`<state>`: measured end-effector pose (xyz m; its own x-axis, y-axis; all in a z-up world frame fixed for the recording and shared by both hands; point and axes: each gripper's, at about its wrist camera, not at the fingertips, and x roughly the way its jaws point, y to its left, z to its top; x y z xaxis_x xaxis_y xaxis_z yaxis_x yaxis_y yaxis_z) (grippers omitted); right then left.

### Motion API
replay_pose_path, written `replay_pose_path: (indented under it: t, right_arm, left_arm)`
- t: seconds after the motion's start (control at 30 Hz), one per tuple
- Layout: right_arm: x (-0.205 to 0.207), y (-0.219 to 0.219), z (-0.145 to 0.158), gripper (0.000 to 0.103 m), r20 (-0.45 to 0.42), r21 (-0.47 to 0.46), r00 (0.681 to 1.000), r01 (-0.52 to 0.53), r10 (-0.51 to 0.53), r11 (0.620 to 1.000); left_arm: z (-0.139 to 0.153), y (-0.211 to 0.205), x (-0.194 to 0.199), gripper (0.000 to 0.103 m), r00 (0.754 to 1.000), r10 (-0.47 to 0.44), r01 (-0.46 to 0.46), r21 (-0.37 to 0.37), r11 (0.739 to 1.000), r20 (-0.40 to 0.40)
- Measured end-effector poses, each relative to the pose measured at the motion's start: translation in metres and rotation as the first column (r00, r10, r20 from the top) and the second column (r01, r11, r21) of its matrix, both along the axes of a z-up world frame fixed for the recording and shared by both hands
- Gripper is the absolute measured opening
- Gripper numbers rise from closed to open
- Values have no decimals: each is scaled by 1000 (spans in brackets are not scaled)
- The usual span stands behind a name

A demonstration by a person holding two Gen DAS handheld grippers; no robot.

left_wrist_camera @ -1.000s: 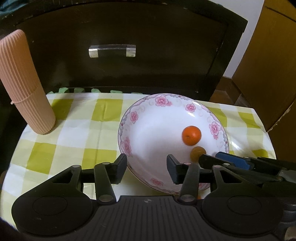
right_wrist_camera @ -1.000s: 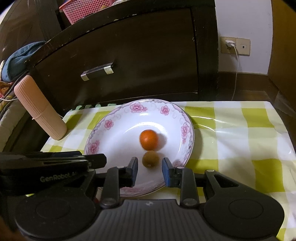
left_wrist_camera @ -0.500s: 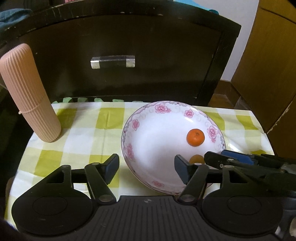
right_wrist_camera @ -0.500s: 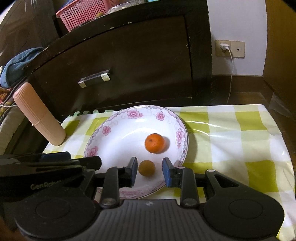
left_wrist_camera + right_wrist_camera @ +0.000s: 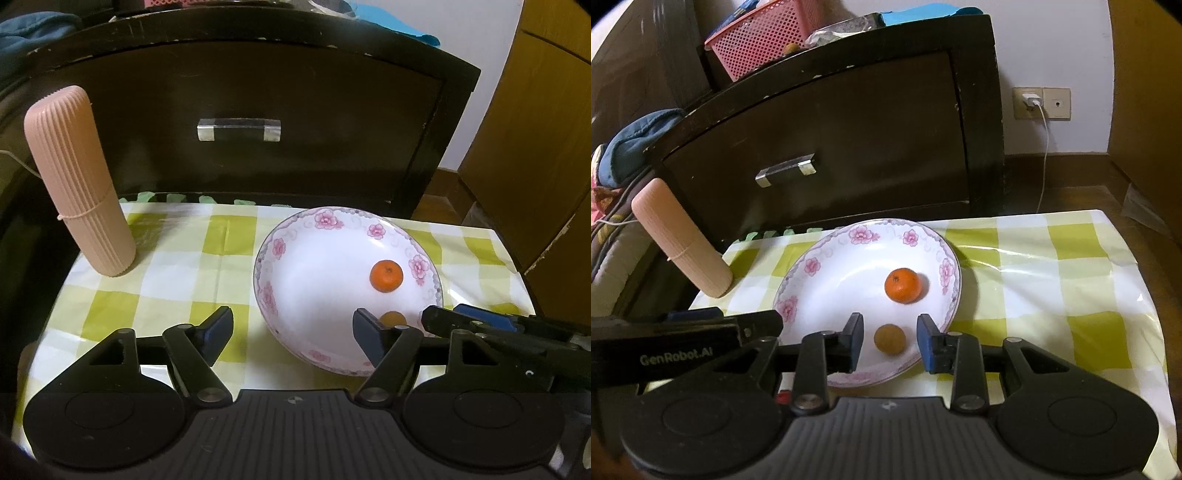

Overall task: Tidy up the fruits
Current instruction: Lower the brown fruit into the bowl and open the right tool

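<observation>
At the far left of the left wrist view a ribbed pink case (image 5: pixel 79 181) stands tilted on the bench (image 5: pixel 177 273), well apart from the fruit and seemingly no part of the job. Next along, the left tongs (image 5: pixel 291 328) point steeply down toward the near edge of the plate (image 5: pixel 280 258). Their jaws are opening, and nothing lies between them but checked cloth and the plate's near left rim.

The plate sits mid-frame, its flowered rim enclosing both fruits, which suggests the gathering is done or nearly so. The orange (image 5: pixel 386 276) rests on the plate's right side. Just below it in the picture, half hidden behind the left tongs' right finger, is the brown fruit (image 5: pixel 393 318), small and round; its kind cannot be told.

In the right wrist view the right tongs (image 5: pixel 890 341) also tilt down over the plate's near rim. The brown fruit lies on the white plate within the narrow gap between the pads, touching neither, so these tongs are slightly apart and grip nothing. That reads as a fruit just set down. At the right edge of the left wrist view, the right tongs' dark body reaches in low beside the plate.
</observation>
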<state>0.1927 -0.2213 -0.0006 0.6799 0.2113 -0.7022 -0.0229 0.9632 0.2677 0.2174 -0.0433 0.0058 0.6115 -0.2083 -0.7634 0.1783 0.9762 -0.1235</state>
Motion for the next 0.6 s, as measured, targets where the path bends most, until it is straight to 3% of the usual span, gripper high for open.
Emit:
replay_pose_path:
  t: [0.6]
  right_arm:
    - [-27,22,0,33,-18,-22,997,-73,72,997]
  left_arm:
    - [0,23,-25,80,1000,8,-8,-17,1000,-25]
